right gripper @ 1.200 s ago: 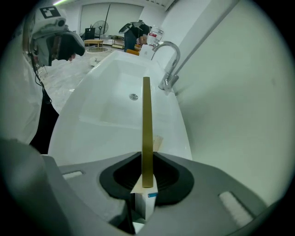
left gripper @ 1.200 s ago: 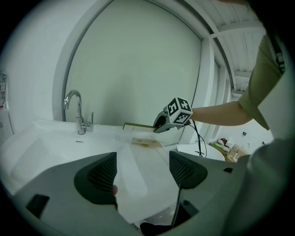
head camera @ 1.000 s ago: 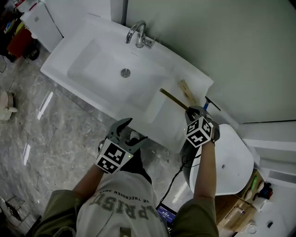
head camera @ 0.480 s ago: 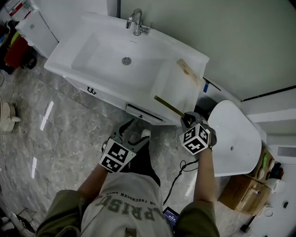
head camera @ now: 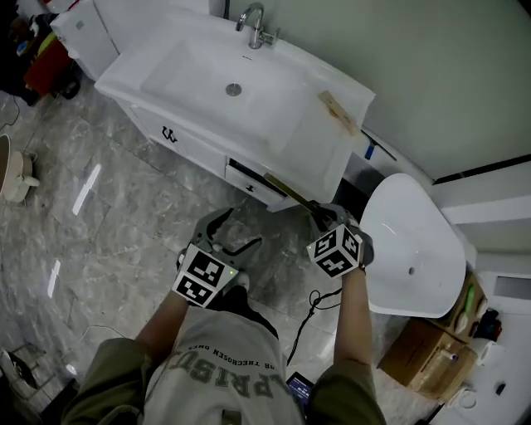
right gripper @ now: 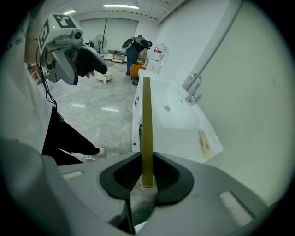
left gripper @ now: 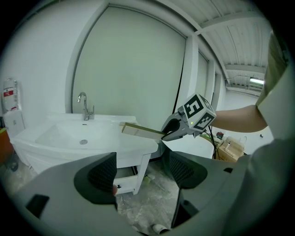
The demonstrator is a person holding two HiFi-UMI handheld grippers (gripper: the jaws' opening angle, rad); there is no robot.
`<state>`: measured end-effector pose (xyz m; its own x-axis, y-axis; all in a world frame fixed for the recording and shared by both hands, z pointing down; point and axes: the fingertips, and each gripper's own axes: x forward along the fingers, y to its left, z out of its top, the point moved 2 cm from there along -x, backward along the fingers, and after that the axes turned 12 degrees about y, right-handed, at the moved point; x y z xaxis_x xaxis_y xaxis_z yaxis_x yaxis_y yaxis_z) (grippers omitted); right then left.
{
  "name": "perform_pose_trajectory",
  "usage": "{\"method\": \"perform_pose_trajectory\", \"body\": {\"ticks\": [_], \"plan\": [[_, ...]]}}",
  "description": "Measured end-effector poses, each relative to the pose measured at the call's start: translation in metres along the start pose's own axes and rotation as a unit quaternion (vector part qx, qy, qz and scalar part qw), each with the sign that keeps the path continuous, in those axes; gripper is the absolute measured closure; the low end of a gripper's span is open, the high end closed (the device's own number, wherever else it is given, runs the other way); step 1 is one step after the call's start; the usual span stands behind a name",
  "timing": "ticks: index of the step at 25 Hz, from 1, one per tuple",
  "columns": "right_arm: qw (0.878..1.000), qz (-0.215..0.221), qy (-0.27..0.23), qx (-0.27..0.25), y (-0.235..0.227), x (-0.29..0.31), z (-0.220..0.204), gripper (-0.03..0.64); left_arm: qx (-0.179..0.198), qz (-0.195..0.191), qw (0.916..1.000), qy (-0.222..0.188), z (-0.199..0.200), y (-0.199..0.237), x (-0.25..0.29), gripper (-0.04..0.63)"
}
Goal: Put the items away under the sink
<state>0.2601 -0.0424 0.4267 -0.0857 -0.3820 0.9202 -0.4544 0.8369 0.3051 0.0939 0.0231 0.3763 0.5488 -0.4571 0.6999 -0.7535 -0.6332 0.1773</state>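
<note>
My right gripper [head camera: 319, 213] is shut on one end of a thin, flat olive-yellow bar [head camera: 286, 191]. The bar sticks out up and left, over the front edge of the white sink cabinet [head camera: 195, 149]. In the right gripper view the bar [right gripper: 146, 124] stands upright between the pads, with the right gripper [right gripper: 146, 183] clamped on its lower end. My left gripper [head camera: 233, 233] hangs open and empty over the floor in front of the cabinet. In the left gripper view my left gripper [left gripper: 140, 173] frames a cabinet drawer [left gripper: 126, 179] that stands ajar.
A wooden piece [head camera: 338, 112] lies on the counter's right end beside the basin [head camera: 224, 79] with its tap [head camera: 255, 25]. To the right stands a white toilet [head camera: 411, 249], with a blue-handled tool [head camera: 371, 152] behind it and a cardboard box [head camera: 423, 365] nearby. Marble floor [head camera: 91, 216] lies at left.
Both grippers have drawn back from the counter toward the person. The bar, earlier over the counter's right end, now hangs off its front edge by the drawer. Grip unchanged.
</note>
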Motion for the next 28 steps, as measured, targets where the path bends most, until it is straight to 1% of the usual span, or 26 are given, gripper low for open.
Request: {"method": "perform_pose_trajectory", "body": {"ticks": [2, 6, 10, 14, 17, 21, 25, 28], "plan": [[1.0, 0.009, -0.007, -0.008, 0.015, -0.001, -0.005, 0.548, -0.02, 0.017, 0.9997, -0.004, -0.014, -0.015, -0.007, 0.253], [0.999, 0.032, -0.027, -0.006, 0.046, -0.006, -0.009, 0.548, -0.049, 0.054, 0.9973, -0.008, -0.04, -0.036, -0.024, 0.253], [0.997, 0.059, -0.037, -0.01, 0.079, 0.0, -0.008, 0.548, -0.067, 0.087, 0.9938, -0.014, -0.059, -0.048, -0.044, 0.253], [0.995, 0.087, -0.043, -0.004, 0.114, 0.01, -0.001, 0.548, -0.079, 0.104, 0.9914, -0.018, -0.076, -0.05, -0.06, 0.253], [0.994, 0.097, -0.047, 0.007, 0.134, 0.016, 0.007, 0.546, -0.081, 0.107, 0.9907, -0.02, -0.086, -0.045, -0.069, 0.253], [0.992, 0.109, -0.043, 0.05, 0.157, 0.022, 0.018, 0.548, -0.075, 0.102, 0.9916, -0.023, -0.095, -0.03, -0.084, 0.253], [0.988, 0.115, -0.025, 0.102, 0.175, 0.034, 0.029, 0.548, -0.063, 0.082, 0.9944, -0.019, -0.103, -0.004, -0.094, 0.253], [0.981, 0.116, -0.016, 0.157, 0.186, 0.045, 0.042, 0.548, -0.055, 0.061, 0.9965, -0.016, -0.109, 0.025, -0.101, 0.253]]}}
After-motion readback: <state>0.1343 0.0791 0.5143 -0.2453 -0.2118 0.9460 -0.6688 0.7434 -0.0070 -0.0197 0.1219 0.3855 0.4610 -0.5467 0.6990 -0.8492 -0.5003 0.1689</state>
